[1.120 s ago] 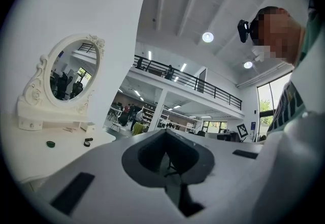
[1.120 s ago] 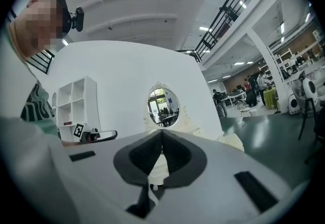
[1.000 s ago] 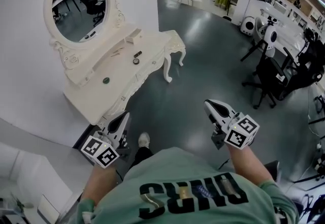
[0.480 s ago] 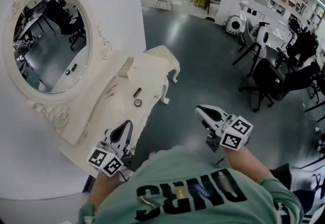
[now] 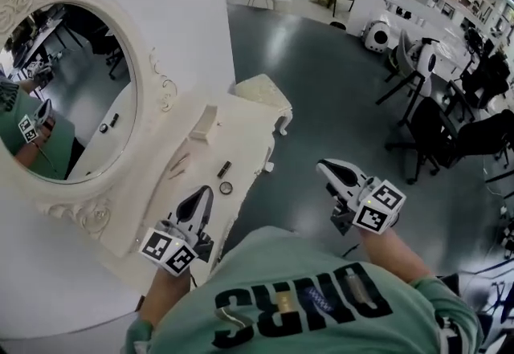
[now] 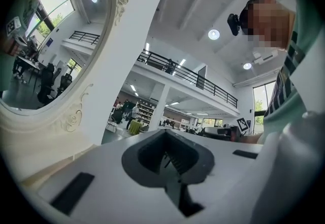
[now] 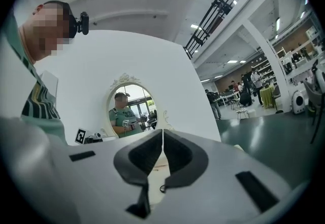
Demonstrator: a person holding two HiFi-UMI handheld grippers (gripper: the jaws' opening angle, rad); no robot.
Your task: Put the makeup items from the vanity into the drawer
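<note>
Both tongs are closed with nothing in them; left tongs [image 5: 204,193] sit over the near edge of the white vanity tabletop [image 5: 245,128], lower centre-left of the head view, and right tongs [image 5: 324,164] hang over the floor, centre-right, well away from it.

The makeup is all lying on the tabletop, below and right of the oval mirror [image 5: 72,95]: a little round compact [image 5: 226,188] nearest the left tongs, a short dark tube [image 5: 224,169] just beyond it, and a couple of thin sticks [image 5: 181,161] nearer the mirror; there's also a cream block [image 5: 203,124] further up, can't tell what it is; can't see the drawer from here.

My guess is it's all light, hard and a bit slick; the compact is flat, so I'd pinch it across the rim, low to the tabletop; the tube probably rolls, so grab it across the middle; the sticks are skinny, so clamp them mid-length or they'll pivot out.
</note>
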